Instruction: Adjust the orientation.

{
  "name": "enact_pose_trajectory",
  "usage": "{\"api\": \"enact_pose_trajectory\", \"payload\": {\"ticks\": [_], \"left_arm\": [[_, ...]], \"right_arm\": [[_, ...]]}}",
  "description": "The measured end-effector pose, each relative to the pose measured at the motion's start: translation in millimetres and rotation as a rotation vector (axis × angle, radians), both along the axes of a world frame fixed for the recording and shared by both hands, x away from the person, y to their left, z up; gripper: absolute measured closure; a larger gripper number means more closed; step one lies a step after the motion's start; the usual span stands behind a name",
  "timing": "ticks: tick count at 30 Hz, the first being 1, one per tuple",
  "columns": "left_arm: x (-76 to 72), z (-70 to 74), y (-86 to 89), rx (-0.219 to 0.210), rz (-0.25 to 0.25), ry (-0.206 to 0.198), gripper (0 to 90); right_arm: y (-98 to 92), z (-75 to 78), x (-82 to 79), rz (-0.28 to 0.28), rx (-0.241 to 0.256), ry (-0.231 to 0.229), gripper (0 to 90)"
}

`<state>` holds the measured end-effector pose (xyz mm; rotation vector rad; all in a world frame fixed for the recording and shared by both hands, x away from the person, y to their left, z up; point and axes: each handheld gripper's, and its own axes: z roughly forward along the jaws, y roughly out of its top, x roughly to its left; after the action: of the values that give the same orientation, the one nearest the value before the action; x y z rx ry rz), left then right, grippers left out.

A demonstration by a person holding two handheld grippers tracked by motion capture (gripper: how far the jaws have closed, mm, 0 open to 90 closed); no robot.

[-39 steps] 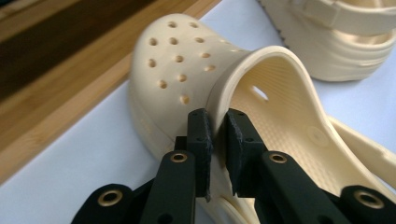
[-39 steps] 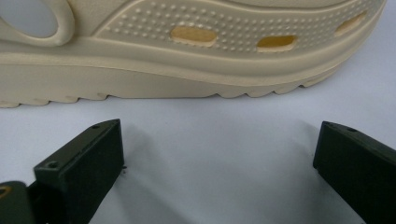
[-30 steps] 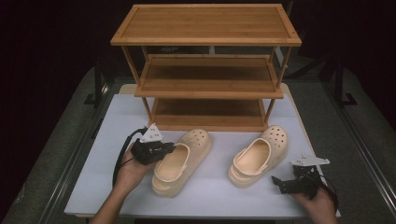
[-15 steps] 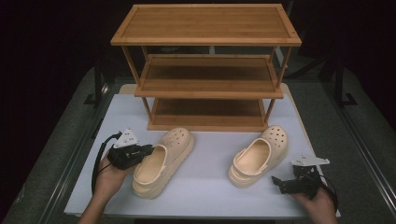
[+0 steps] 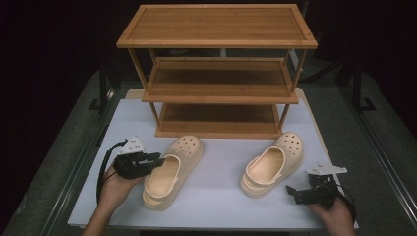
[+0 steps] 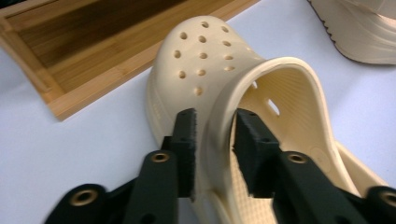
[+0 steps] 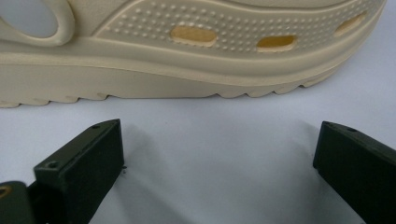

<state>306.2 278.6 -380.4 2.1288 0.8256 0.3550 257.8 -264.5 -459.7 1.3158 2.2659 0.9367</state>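
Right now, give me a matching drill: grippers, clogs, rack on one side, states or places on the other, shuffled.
Things:
1. left gripper
2. right gripper
3. right clog
4. wooden rack

States:
A. free on the table, ungripped
B. fingers wide open, nothing between
C. three shelves, all bare
D. closed on the left clog's side wall

Pairs: 1-D, 2-B, 3-A, 4-C

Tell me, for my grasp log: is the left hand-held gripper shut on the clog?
Shut: left hand-held gripper pinches the clog sidewall.

Bright overhead light floods the white table [image 5: 221, 196] against black surroundings; both gripper views blur softly.
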Motion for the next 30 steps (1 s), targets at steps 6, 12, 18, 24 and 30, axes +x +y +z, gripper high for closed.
{"api": "enact_pose_trajectory", "payload": {"ticks": [6, 12, 18, 24, 30], "left_arm": [[-2.4, 7.4, 21.4, -0.022, 0.040, -0.001, 53.2], [-6.5, 9.4, 49.1, -0.030, 0.108, -0.001, 46.3], [-13.6, -10.3, 73.8, 0.002, 0.186, 0.017, 35.7], [-13.1, -37.1, 84.6, 0.066, 0.227, 0.038, 22.6], [-3.7, -60.0, 84.2, 0.119, 0.248, 0.068, 8.4]], "right_arm": [[0.0, 0.0, 0.0, 0.000, 0.001, 0.000, 1.2], [-0.1, 0.0, 0.0, 0.000, 0.001, 0.000, 1.2], [-0.2, 0.3, 0.5, 0.001, 0.002, 0.005, 1.2], [-0.1, 0.6, 0.8, 0.001, -0.001, 0.007, 1.2], [0.2, 0.7, 0.6, -0.001, 0.000, 0.008, 1.2]]}}
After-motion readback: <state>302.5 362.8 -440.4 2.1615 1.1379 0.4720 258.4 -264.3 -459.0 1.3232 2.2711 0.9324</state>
